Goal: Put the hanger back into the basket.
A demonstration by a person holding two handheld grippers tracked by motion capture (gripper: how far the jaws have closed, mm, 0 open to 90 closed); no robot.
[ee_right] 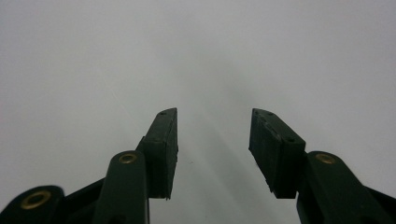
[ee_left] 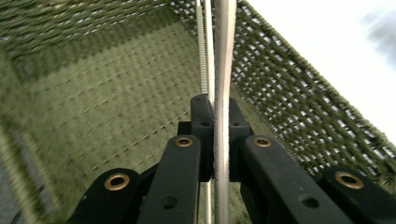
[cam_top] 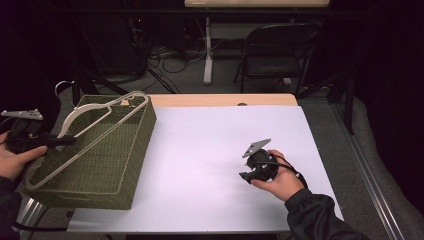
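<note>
A pale beige clothes hanger (cam_top: pixel 95 127) lies slanted across the top of an olive woven basket (cam_top: pixel 107 167) at the table's left. My left gripper (cam_top: pixel 67 141) is shut on the hanger's lower bar, which runs up between the jaws as a pale strip (ee_left: pixel 223 70) in the left gripper view, over the basket's inside (ee_left: pixel 107 98). My right gripper (cam_top: pixel 248 176) rests on the white table sheet (cam_top: pixel 210 150) right of centre, held in a hand. Its jaws stand open with nothing between them, pointing at bare white surface, midway (ee_right: pixel 213 140).
The basket fills the table's left part. A wooden table edge (cam_top: pixel 225 100) shows behind the white sheet. Beyond it stand a dark folding chair (cam_top: pixel 277 50) and cables on the floor. White sheet stretches between the basket and the right hand.
</note>
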